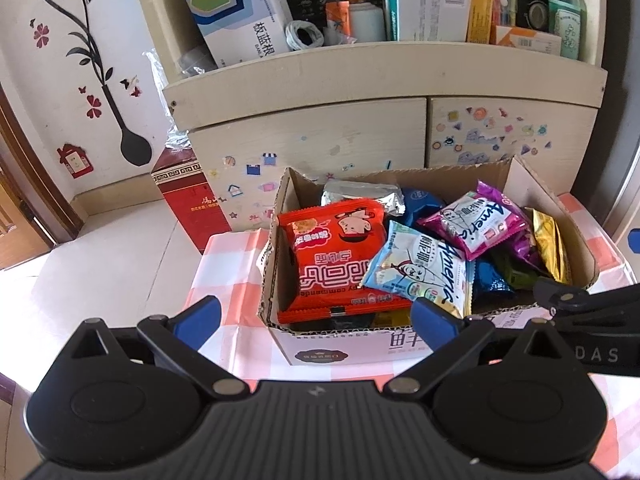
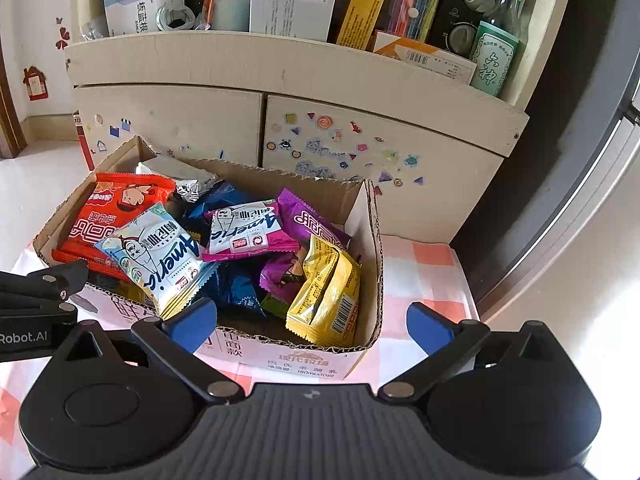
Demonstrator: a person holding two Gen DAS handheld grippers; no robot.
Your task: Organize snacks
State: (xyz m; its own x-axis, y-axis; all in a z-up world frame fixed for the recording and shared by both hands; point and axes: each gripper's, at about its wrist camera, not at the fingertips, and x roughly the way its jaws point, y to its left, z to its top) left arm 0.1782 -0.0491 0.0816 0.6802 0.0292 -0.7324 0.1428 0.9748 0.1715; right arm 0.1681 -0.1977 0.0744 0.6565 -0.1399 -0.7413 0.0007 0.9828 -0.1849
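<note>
room: checked pink-and-white tablecloth (image 2: 432,264) on a small table pushed up to a cream cabinet (image 1: 312,128) with stickers on the doors and a cluttered shelf on top.
snacks: all piled in the cardboard box (image 2: 368,240) on the cloth. red packet (image 1: 336,256) lies at the left end, light blue packet (image 1: 420,268) leans on it, a purple-edged packet (image 1: 476,220) rides on top in the middle, yellow packet (image 2: 324,300) stands against the right wall.
left gripper (image 1: 316,312): jaws spread wide, nothing in them, hanging just short of the box's near wall, lined up roughly with the red packet.
right gripper (image 2: 312,316): also wide open and empty, near the box's front right corner, above the yellow packet's end.
risk 1: foil wrappers look slick and puffy, so i reckon a pinch on the middle of one could slip. i'd aim for a crimped edge.
risk 2: packets overlap, so lifting the red one probably drags the light blue one along or tips it out.
risk 3: the box looks light and the cloth smooth. a finger catching the corrugated rim could shove the whole thing.
risk 4: both grippers sit close together, so reaching in at once might knock them.
</note>
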